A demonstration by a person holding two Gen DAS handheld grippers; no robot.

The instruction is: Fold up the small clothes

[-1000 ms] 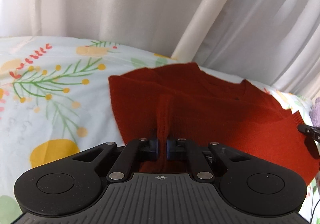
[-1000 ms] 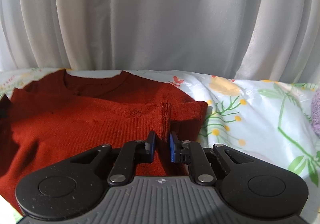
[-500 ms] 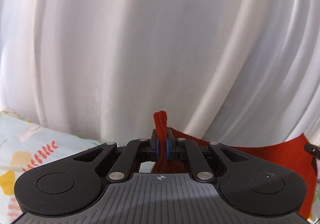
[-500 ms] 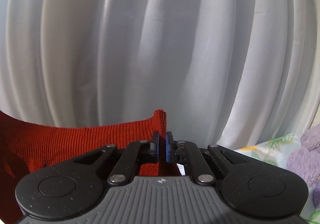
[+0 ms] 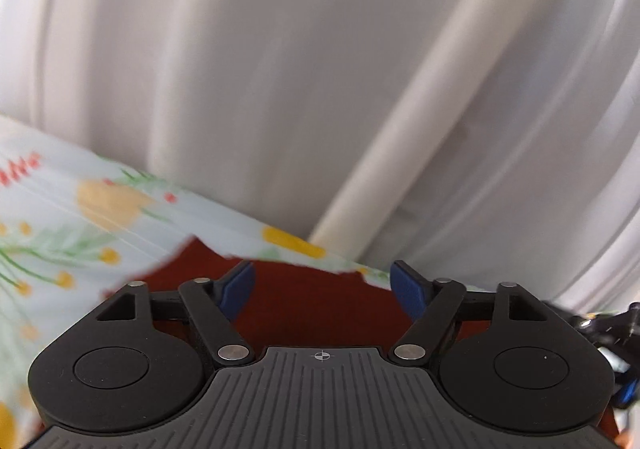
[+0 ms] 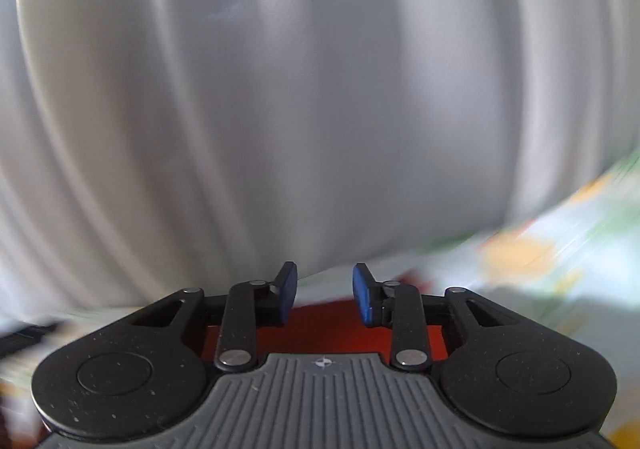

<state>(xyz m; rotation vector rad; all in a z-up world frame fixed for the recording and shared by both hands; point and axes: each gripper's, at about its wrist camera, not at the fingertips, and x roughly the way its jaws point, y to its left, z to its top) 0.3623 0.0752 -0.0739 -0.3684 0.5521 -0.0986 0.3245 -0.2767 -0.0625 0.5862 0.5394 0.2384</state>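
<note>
Your left claw point(image 5: 322, 289) stands with its blue pads point(image 5: 236, 289) spread wide apart, gripping nothing. The red sweater point(image 5: 304, 305) lies on the floral bedsheet point(image 5: 80, 233) directly under and just beyond that claw; you can see its upper edge against the sheet, running from a point to the left of the left pad across to just short of the right pad. The knit fills the gap between the fingers, but no fold of it rises between the pads.

Your right claw point(image 6: 325, 295) is also parted, its blue pads point(image 6: 362, 297) separated by a narrower gap than on the left, and nothing is clamped there either. Below and behind those pads, a flat strip of the red sweater point(image 6: 332, 325) shows between the black linkage arms. To the right of the sweater the bedsheet point(image 6: 540, 269) is smeared by motion blur, so its pattern is hard to read.

Beyond the sweater in both views hangs the white pleated curtain point(image 5: 280, 69). At the far right edge of the left view, past the sweater, a bit of black hardware shows; it is too blurred to tell more.
</note>
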